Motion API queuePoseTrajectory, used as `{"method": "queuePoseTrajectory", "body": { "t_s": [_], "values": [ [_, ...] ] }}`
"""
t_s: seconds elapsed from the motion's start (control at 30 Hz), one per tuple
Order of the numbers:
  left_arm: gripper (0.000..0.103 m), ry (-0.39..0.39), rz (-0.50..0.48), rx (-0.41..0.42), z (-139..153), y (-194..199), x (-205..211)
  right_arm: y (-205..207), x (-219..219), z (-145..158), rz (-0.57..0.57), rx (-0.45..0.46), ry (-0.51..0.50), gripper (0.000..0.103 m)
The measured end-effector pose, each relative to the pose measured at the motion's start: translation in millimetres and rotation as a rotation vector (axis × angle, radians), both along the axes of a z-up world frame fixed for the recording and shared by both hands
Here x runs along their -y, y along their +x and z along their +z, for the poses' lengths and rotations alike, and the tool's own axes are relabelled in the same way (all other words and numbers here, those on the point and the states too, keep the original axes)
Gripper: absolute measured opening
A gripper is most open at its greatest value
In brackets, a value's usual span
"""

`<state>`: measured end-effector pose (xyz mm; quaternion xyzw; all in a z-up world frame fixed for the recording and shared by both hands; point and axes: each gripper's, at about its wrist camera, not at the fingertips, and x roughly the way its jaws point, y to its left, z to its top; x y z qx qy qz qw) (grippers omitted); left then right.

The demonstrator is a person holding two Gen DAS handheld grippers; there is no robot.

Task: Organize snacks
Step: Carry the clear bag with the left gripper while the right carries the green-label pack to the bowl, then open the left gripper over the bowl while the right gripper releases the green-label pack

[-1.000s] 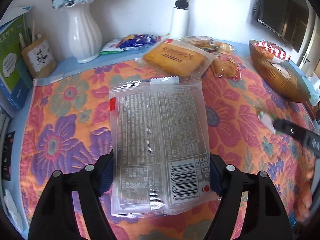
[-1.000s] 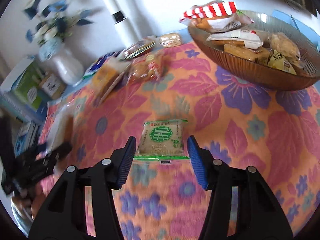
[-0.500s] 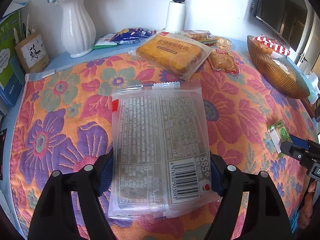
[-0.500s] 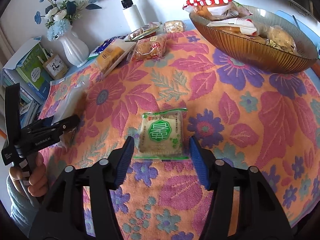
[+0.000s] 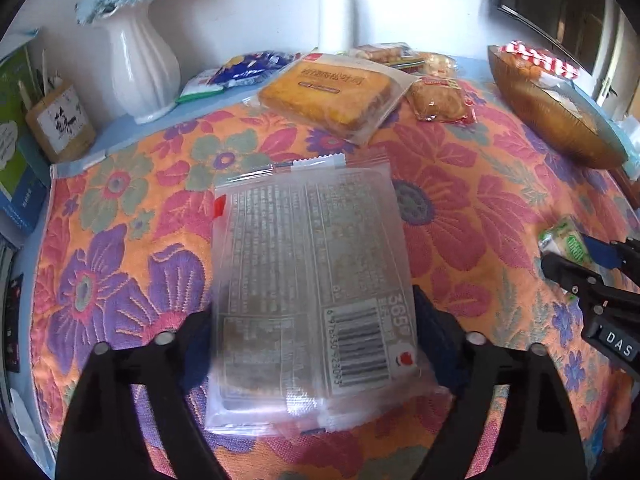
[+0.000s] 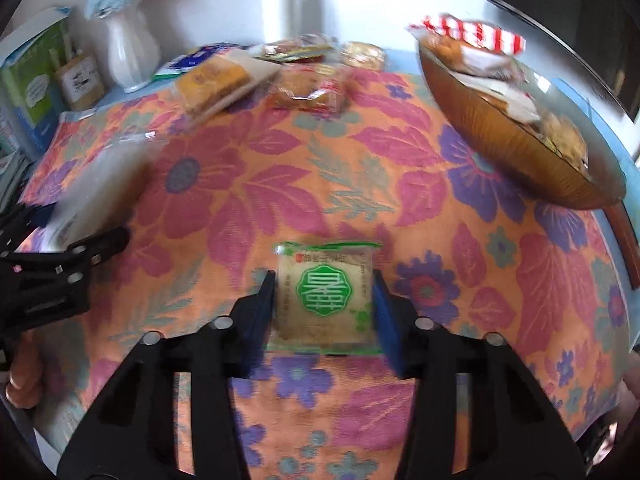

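A large clear snack packet (image 5: 304,272) with a barcode sits between the pads of my left gripper (image 5: 312,336). The jaws are opening, and the pads still touch the packet's side edges. In the right wrist view this packet (image 6: 100,188) is a blur sticking out of the left gripper (image 6: 80,248). My right gripper (image 6: 324,300) is closing on a small green-labelled packet (image 6: 326,292) that lies on the floral cloth. Its blue pads are against the packet's two sides. From the left wrist view, the right gripper (image 5: 580,264) and the green packet (image 5: 564,240) are at the right edge.
An amber bowl (image 6: 500,128) holding several snacks stands at the back right. A cake packet (image 5: 328,92), a bun packet (image 5: 440,100) and a blue packet (image 5: 248,68) lie along the back. A white vase (image 5: 140,68), a white post (image 5: 336,20) and books (image 5: 12,152) line the back left.
The right jaws have narrowed from standing apart around the green packet to touching its sides, and the right hand has rolled and shifted. The left gripper stays put with the clear packet.
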<state>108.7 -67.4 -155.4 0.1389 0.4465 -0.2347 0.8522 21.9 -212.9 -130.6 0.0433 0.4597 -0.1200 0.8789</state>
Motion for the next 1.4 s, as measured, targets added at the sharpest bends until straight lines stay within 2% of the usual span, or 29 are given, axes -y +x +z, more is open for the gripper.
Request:
{"method": "queuePoseTrajectory", "body": {
  "t_s": [0.03,0.17,0.4,0.5,0.73,0.9,1.07,1.3,1.33,1.4],
  "values": [
    [0.077,0.003,-0.014,0.003,1.6,-1.2,0.9,-1.5,-2.4,1.2,0.007,0.01,-0.005,0.046],
    [0.075,0.02,-0.068,0.036,18.2,-9.2,6.3,-13.5,3.2,19.2,0.06,0.089,0.122,0.046],
    [0.075,-0.015,-0.149,0.165,82.6,-24.1,28.7,-20.2,25.0,58.2,0.045,0.186,0.145,0.046],
    [0.076,-0.036,-0.202,0.211,107.3,-25.9,56.2,-24.6,44.7,77.9,0.02,0.233,0.134,0.046],
    [0.076,-0.109,-0.331,0.232,143.9,-17.4,141.7,-36.2,119.8,117.6,-0.114,0.329,0.087,0.046],
    [0.076,-0.15,-0.418,0.224,154.2,-12.3,212.0,-41.5,194.7,133.8,-0.241,0.379,0.162,0.046],
    [0.076,-0.171,-0.458,0.212,149.0,-12.5,270.2,-31.7,267.9,127.3,-0.359,0.398,0.276,0.046],
    [0.077,-0.162,-0.48,0.195,136.2,-9.6,322.8,-16.0,310.3,116.1,-0.403,0.399,0.368,0.047],
    [0.079,-0.161,-0.475,0.205,135.0,-9.3,327.8,-13.1,313.0,114.1,-0.411,0.395,0.37,0.05],
    [0.094,-0.159,-0.471,0.207,134.0,-7.1,331.0,-11.7,316.2,109.5,-0.43,0.386,0.383,0.066]
  ]
}}
